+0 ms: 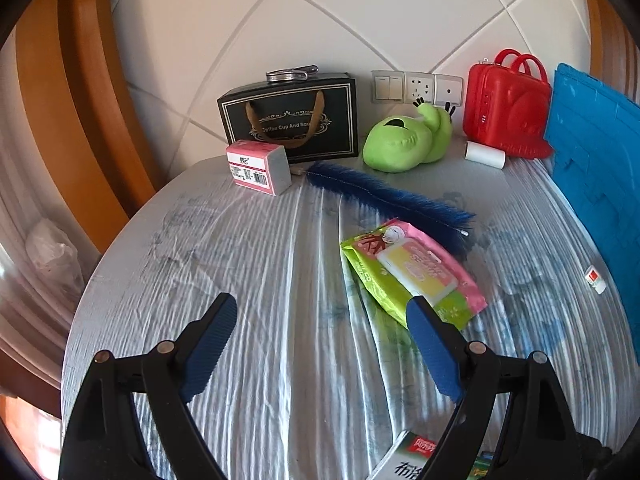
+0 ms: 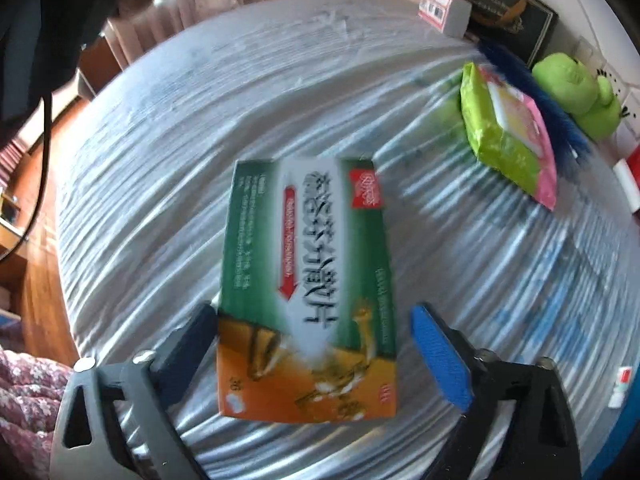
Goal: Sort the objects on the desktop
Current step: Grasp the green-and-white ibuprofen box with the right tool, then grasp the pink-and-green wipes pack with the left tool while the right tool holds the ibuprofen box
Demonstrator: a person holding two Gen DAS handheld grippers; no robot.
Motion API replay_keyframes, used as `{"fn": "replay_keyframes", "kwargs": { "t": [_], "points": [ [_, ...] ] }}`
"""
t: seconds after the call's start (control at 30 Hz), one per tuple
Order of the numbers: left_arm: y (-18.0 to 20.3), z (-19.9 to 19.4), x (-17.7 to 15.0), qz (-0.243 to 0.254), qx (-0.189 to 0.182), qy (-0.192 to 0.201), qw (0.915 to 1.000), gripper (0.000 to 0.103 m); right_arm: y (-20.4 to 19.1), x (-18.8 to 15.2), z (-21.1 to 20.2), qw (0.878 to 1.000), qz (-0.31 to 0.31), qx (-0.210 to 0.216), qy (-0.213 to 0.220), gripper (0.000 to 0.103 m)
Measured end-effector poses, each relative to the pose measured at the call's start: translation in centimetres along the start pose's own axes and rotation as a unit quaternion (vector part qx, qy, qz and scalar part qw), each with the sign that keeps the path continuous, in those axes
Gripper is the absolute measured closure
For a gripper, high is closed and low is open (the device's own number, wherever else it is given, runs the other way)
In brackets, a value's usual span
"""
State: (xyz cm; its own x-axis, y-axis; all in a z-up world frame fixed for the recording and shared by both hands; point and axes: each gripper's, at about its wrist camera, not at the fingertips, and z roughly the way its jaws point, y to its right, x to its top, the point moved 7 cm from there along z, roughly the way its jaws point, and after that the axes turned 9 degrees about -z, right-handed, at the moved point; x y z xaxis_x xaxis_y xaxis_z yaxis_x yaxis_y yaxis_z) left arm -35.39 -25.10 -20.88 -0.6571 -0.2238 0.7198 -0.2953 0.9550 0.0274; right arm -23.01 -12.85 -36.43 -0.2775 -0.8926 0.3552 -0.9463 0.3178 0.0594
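Jaws of your right gripper (image 2: 316, 344) stand wide, straddling the green-and-orange box (image 2: 308, 280) lying flat on the table (image 2: 160, 160); whether the pads touch it you cannot tell. Your left gripper (image 1: 320, 340) gapes empty, wipes packet (image 1: 412, 272) at one o'clock.

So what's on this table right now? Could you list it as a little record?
surface: round table under a wrinkled cover
centre: green-and-orange box, lying flat
right tool: open, fingers either side of the box
left tool: open, empty
nearby: wipes pack, blue brush
back row: black gift bag, green plush toy, red case
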Motion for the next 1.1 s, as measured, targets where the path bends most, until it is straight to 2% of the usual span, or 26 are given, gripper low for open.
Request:
{"fn": "replay_keyframes", "kwargs": {
  "t": [0.07, 0.17, 0.3, 0.43, 0.53, 0.6, 0.77, 0.93, 1.0, 1.03, 1.07, 1.1],
  "points": [
    [0.2, 0.3, -0.1, 0.0, -0.004, -0.002, 1.0, 0.016, 0.7, -0.2, -0.4, 1.0, 0.007, -0.015, -0.003, 0.016],
    [1.1, 1.0, -0.5, 0.004, -0.013, -0.009, 0.9999, 0.016, 3.4, -1.2, -1.9, 0.997, 0.069, -0.022, 0.01, 0.016],
    [3.8, 2.9, -1.1, 0.005, -0.033, -0.031, 0.999, 0.016, 8.3, -3.5, -3.4, 0.986, 0.149, -0.068, 0.013, 0.016],
    [7.4, 6.3, -1.0, 0.01, -0.045, -0.048, 0.9978, 0.016, 11.5, -5.9, -4.7, 0.975, 0.204, -0.091, 0.014, 0.016],
    [9.5, 9.2, -0.5, 0.004, -0.049, -0.062, 0.9969, 0.016, 12.8, -7.4, -6.3, 0.971, 0.216, -0.103, 0.021, 0.016],
    [10.1, 11.2, -0.6, 0.002, -0.025, -0.072, 0.9971, 0.016, 13.5, -8.1, -7.2, 0.97, 0.221, -0.102, 0.024, 0.016],
    [10.5, 14.9, -2.8, -0.028, -0.017, -0.124, 0.9917, 0.016, 14.2, -8.8, -8.3, 0.968, 0.23, -0.094, 0.035, 0.016],
    [11.4, 16.2, -3.3, -0.013, 0.006, -0.112, 0.9936, 0.012, 15.1, -8.7, -8.9, 0.965, 0.241, -0.091, 0.046, 0.016],
    [11.2, 16.4, -3.1, -0.011, -0.007, -0.11, 0.9938, 0.018, 15.5, -8.5, -9.3, 0.964, 0.245, -0.091, 0.051, 0.016],
    [11.1, 16.4, -3.0, -0.009, -0.02, -0.111, 0.9936, 0.025, 15.9, -8.4, -9.5, 0.963, 0.246, -0.093, 0.053, 0.016],
    [10.9, 16.2, -2.9, -0.003, -0.024, -0.108, 0.9939, 0.038, 16.0, -8.3, -9.8, 0.963, 0.248, -0.095, 0.055, 0.016],
    [10.4, 15.9, -2.7, 0.002, -0.023, -0.098, 0.9949, 0.045, 16.1, -8.3, -9.9, 0.962, 0.249, -0.095, 0.057, 0.016]
  ]
}}
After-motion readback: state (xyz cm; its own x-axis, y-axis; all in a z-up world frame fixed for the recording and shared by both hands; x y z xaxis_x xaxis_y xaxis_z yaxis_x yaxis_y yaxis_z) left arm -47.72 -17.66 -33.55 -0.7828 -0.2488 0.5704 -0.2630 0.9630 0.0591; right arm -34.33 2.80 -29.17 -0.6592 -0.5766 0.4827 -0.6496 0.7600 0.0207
